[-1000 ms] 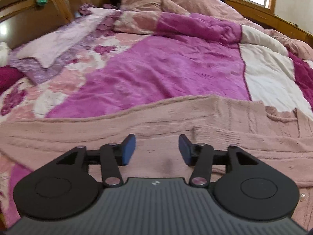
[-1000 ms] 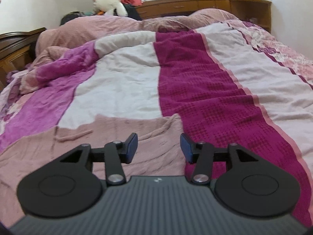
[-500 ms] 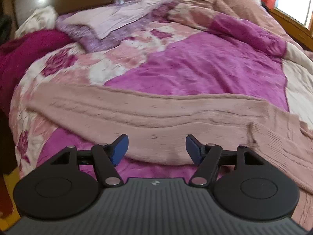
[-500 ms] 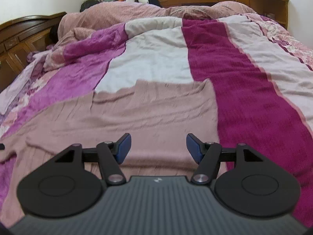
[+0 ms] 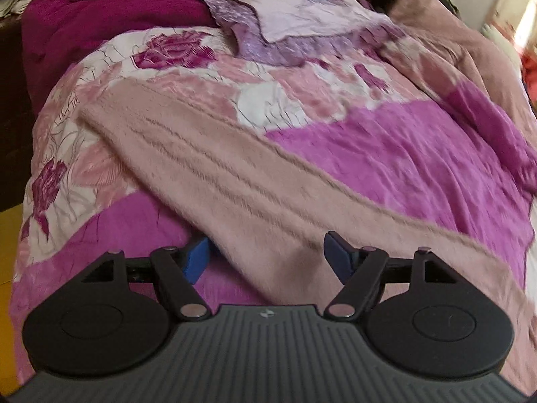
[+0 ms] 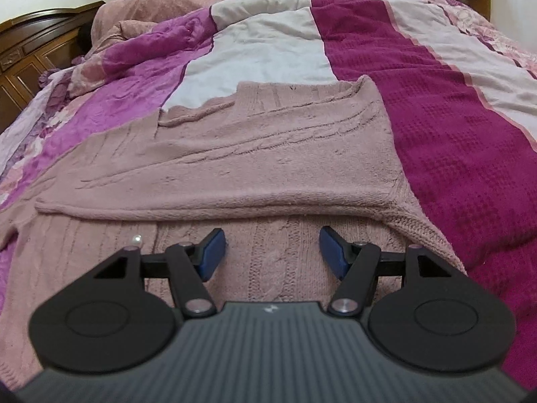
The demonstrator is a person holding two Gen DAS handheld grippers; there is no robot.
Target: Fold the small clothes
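Note:
A dusty pink knitted cardigan (image 6: 255, 164) lies spread on the bed. In the right wrist view one side is folded over the body, with a small pearl button (image 6: 137, 239) showing. My right gripper (image 6: 272, 255) is open and empty just above the knit. In the left wrist view a long pink sleeve (image 5: 214, 164) stretches away to the upper left. My left gripper (image 5: 266, 257) is open wide, its fingers on either side of the sleeve's near part, holding nothing.
The bed is covered by a patchwork quilt (image 5: 419, 154) of magenta, pink, white and rose print. A lilac pillow (image 5: 288, 20) and a dark red blanket (image 5: 100, 10) lie at the head. A wooden headboard (image 6: 30, 50) stands left. The bed's left edge (image 5: 23, 201) drops to the floor.
Both grippers have opened wider. The left one has swung left along the sleeve toward the bed's edge. The right one has pulled back, so more of the cardigan shows.

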